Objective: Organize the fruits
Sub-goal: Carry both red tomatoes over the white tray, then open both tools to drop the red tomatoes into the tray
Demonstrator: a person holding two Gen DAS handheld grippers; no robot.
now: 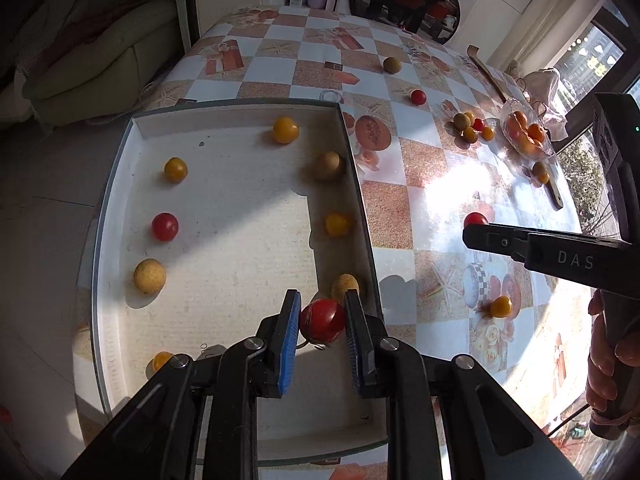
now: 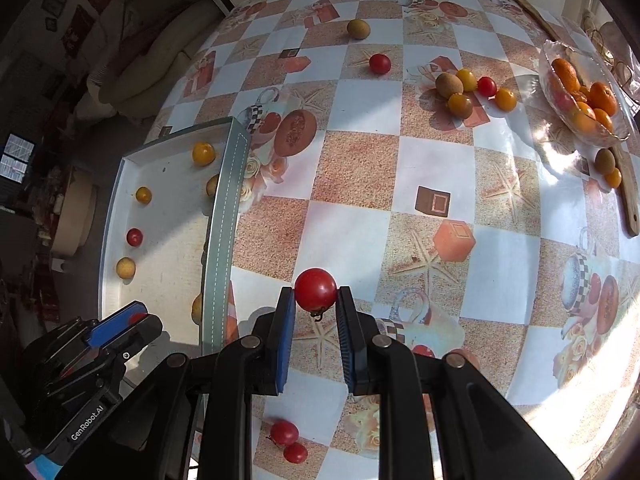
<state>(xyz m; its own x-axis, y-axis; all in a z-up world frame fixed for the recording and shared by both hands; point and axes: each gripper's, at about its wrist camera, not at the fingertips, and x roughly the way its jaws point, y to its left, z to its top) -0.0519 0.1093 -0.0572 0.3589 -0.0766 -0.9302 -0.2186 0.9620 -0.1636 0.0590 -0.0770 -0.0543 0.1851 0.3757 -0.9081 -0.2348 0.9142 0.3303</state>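
Note:
My left gripper (image 1: 322,312) is shut on a red tomato (image 1: 323,319) and holds it over the near right part of the white tray (image 1: 240,110). The tray holds several yellow, red and tan fruits, such as a red tomato (image 1: 165,226) and a tan fruit (image 1: 149,276). My right gripper (image 2: 316,302) is shut on a red tomato (image 2: 315,289) above the checkered tablecloth, right of the tray (image 2: 224,208). The right gripper also shows in the left wrist view (image 1: 476,234), the left one in the right wrist view (image 2: 128,322).
Loose fruits lie on the table: a cluster (image 2: 468,88), a red tomato (image 2: 379,63), a green-brown fruit (image 2: 358,28), two red tomatoes (image 2: 289,442) near the front edge. A glass bowl of oranges (image 2: 584,96) and a wooden utensil (image 2: 628,196) are at far right.

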